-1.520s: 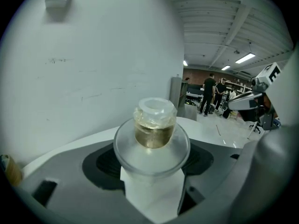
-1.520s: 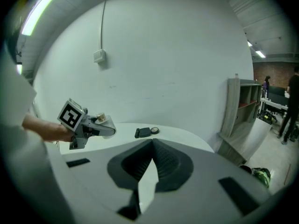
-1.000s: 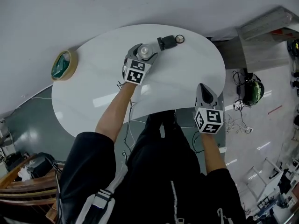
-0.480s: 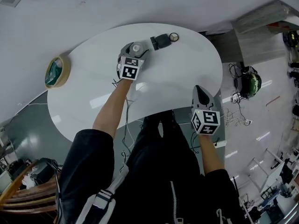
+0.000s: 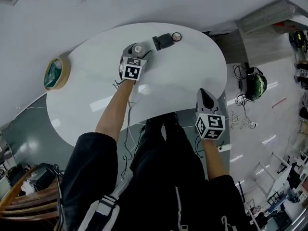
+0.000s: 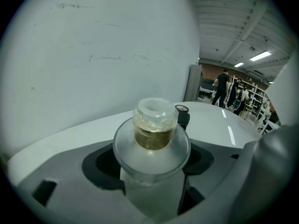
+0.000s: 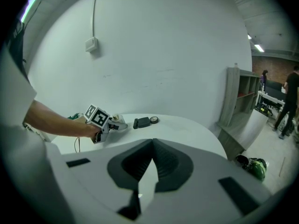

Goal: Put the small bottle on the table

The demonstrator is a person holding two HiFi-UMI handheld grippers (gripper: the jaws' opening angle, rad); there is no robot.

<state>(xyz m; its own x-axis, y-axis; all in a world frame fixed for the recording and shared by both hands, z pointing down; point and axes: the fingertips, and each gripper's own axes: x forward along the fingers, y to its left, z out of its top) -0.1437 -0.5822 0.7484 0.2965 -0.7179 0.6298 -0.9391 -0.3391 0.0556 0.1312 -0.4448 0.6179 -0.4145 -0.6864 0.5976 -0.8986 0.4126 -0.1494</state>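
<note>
Held the left hand-held gripper (image 5: 136, 52) over the far part of the table (image 5: 183, 81), clamped round the small bottle (image 6: 154, 125); held the right hand-held gripper (image 5: 207, 93) shut and empty by the near edge. Judged as the set-down step: called next for seating the base flat, then spreading the jaws. Stood upright, long axis vertical, cap upward.

White table (image 5: 192, 73); clear, amber-filled small bottle (image 6: 154, 130)
</note>
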